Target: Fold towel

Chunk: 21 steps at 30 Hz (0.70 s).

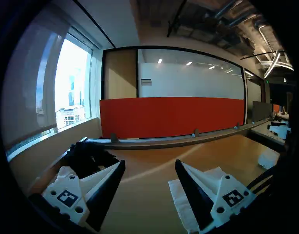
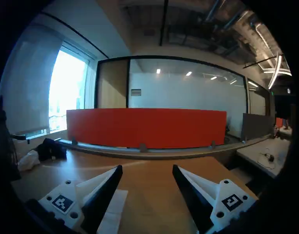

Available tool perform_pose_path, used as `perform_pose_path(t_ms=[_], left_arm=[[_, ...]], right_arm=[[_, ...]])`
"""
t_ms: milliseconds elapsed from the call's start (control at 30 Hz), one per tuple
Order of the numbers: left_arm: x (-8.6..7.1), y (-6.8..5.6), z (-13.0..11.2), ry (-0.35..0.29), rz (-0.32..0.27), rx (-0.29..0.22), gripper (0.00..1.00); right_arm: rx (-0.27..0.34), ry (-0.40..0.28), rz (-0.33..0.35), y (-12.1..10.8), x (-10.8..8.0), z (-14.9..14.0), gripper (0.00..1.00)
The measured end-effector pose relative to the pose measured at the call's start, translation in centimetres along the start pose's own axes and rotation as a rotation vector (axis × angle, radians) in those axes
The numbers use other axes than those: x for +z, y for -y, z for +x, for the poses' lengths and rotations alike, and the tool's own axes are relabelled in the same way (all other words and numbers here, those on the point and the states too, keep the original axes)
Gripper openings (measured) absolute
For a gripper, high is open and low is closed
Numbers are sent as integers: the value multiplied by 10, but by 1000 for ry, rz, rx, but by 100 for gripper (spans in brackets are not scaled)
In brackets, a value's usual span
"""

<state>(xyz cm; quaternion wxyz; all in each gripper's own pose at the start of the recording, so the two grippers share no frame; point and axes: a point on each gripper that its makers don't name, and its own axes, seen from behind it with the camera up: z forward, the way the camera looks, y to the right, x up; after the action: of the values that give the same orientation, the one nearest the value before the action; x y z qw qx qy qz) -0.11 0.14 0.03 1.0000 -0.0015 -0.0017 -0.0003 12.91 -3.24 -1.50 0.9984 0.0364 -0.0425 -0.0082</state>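
Observation:
A white folded towel [image 1: 180,195] lies on the wooden desk [image 1: 157,163], partly hidden under my left gripper's right finger. My left gripper [image 1: 150,167] hovers above the desk, open, with nothing between its fingers. In the right gripper view the same white towel [image 2: 115,208] shows low down, beside and below the left finger. My right gripper [image 2: 147,170] is open too, held over the bare wood [image 2: 149,187] with nothing in it.
A red divider panel [image 1: 168,115] runs along the desk's far edge. A black bag [image 1: 87,156] sits at the left near the window, seen as a black bag [image 2: 51,149] with a white bundle [image 2: 28,160] beside it. More desks [image 2: 262,152] stand at the right.

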Motion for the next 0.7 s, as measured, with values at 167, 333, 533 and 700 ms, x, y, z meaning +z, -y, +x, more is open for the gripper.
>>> perform_pose_path(t_ms=[167,333,533,700], left_arm=[[2,-21,-19,67,-62,-13,94],[-1,-34,-37,144,-120,-5,95],[-6,-52,-61,235,-209,43,95],[-8,-66,-86,306,-268,86,94]], right_arm=[[-25,47,64,14,-1,7,100],[-67,107,145,30,-5,3,100],[-144,208,254,47,-14,-17,100],[-176,313,346,61,-25,-46,100]])
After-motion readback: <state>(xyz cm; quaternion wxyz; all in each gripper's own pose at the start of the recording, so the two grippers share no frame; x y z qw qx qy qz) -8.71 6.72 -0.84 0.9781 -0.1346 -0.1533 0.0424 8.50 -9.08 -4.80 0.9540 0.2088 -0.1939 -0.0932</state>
